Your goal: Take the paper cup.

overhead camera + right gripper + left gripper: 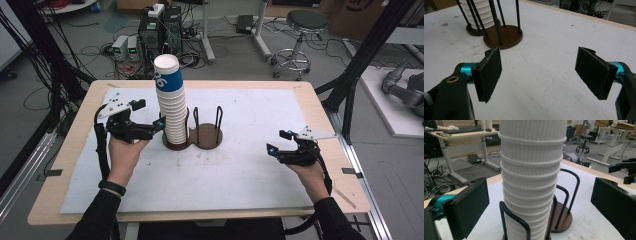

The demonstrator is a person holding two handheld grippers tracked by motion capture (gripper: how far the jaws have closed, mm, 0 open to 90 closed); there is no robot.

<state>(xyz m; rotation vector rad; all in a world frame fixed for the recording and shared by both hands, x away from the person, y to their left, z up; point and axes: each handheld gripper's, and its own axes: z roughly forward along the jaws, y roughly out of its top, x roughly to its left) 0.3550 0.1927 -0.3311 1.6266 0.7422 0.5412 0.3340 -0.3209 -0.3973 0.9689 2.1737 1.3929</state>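
Landmark: the cup holder, a dark double-round base with black wire hoops, standing near the middle of the white-covered tabletop.
Cup stack: a tall stack of white ribbed paper cups stands in the holder's left bay; the top cup carries a blue band. The holder's right bay is vacant.
Long axis: the stack runs upright from the holder, leaning slightly, so its side wall faces a level approach.
Left gripper: the left gripper sits just left of the holder, pointing level at the lower half of the stack.
Left jaws: wide apart, one on each side of the stack as its own view shows, with a clear gap to the cups on both sides; nothing is held.
Right gripper: the right gripper rests well to the right of the holder, low over the tabletop.
Right jaws: partly spread and holding nothing, aimed across bare cloth toward the holder.
Nearer hand: the left, by a wide margin.
Key relation: the stack lies straight ahead between the left jaws, so any next grip on it would likely be a squeeze across its width.
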